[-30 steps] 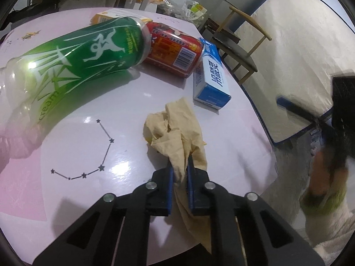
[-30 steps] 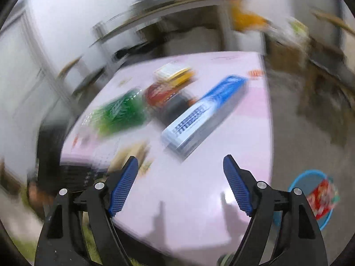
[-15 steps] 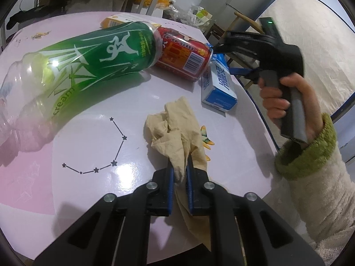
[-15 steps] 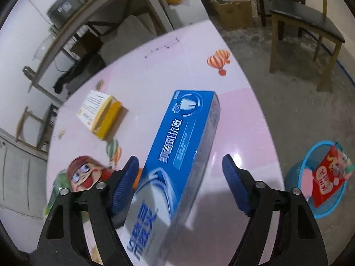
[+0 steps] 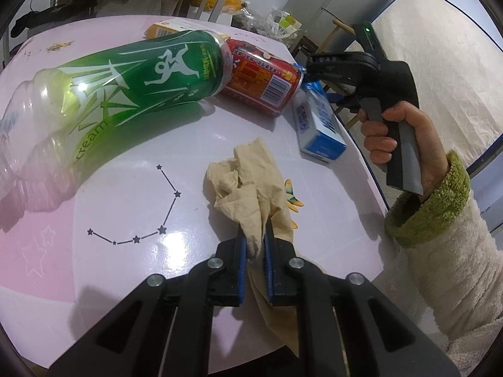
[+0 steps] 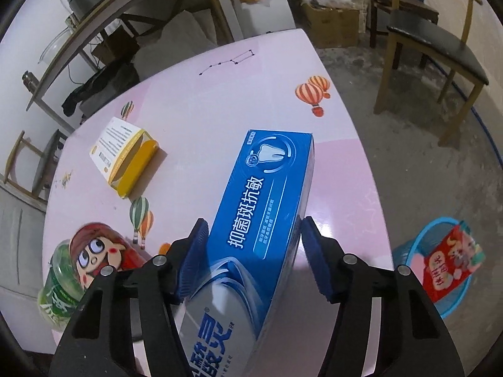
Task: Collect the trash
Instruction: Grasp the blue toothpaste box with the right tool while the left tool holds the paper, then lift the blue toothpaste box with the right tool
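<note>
- Here, a crumpled tan tissue (image 5: pixel 248 185) is pinched by the left tool (image 5: pixel 254 251), trailing on the pink tabletop (image 5: pixel 125 207).
- The blue toothpaste box (image 6: pixel 267 201) is straddled by the right tool (image 6: pixel 253 251) (jaws just closing; contact cannot be told).
- A blue basket (image 6: pixel 452 301) stands on the floor.

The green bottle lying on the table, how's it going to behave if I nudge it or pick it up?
The green bottle lies on its side, so a nudge would probably roll it. It looks empty and clear near the neck, likely light. Its smooth plastic may slip or dent when squeezed.
</note>
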`<state>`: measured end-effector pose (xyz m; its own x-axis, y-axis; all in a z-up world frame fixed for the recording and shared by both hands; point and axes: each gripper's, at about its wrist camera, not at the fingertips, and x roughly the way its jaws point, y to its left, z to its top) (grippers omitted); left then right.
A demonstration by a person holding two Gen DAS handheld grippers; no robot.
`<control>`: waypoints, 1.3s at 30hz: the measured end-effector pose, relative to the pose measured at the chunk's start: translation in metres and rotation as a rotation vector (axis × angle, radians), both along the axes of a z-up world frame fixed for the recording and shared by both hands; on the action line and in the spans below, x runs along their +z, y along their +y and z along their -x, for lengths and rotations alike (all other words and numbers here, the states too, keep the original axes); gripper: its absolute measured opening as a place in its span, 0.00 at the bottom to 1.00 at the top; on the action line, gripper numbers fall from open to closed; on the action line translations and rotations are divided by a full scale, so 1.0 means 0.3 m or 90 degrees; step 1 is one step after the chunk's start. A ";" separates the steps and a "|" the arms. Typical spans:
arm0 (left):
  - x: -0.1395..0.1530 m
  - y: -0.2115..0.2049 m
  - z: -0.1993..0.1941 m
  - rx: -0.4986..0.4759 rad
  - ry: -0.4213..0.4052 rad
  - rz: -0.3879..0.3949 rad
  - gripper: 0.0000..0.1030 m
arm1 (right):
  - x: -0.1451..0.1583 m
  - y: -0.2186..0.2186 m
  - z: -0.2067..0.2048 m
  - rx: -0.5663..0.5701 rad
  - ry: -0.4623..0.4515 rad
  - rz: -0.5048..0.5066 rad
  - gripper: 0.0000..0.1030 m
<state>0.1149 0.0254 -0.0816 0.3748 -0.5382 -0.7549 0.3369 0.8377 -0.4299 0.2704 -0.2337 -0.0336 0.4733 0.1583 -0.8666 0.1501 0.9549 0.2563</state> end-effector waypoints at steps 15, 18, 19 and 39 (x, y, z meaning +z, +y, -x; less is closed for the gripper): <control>-0.003 0.005 -0.005 0.001 0.001 0.004 0.09 | 0.009 -0.050 0.224 0.068 0.019 0.010 0.54; -0.004 0.004 -0.006 0.002 0.000 0.003 0.09 | 0.013 -0.029 0.269 0.092 0.021 0.012 0.55; -0.003 0.003 -0.005 0.002 0.000 0.003 0.09 | 0.014 -0.020 0.283 0.098 0.020 0.014 0.55; 0.000 0.004 -0.005 0.003 -0.003 0.000 0.09 | -0.013 0.103 0.430 0.136 0.013 0.137 0.56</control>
<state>0.1164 0.0265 -0.0816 0.3811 -0.5362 -0.7532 0.3344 0.8394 -0.4285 0.1415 -0.2029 -0.0375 0.4309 0.0637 -0.9002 -0.0564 0.9975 0.0436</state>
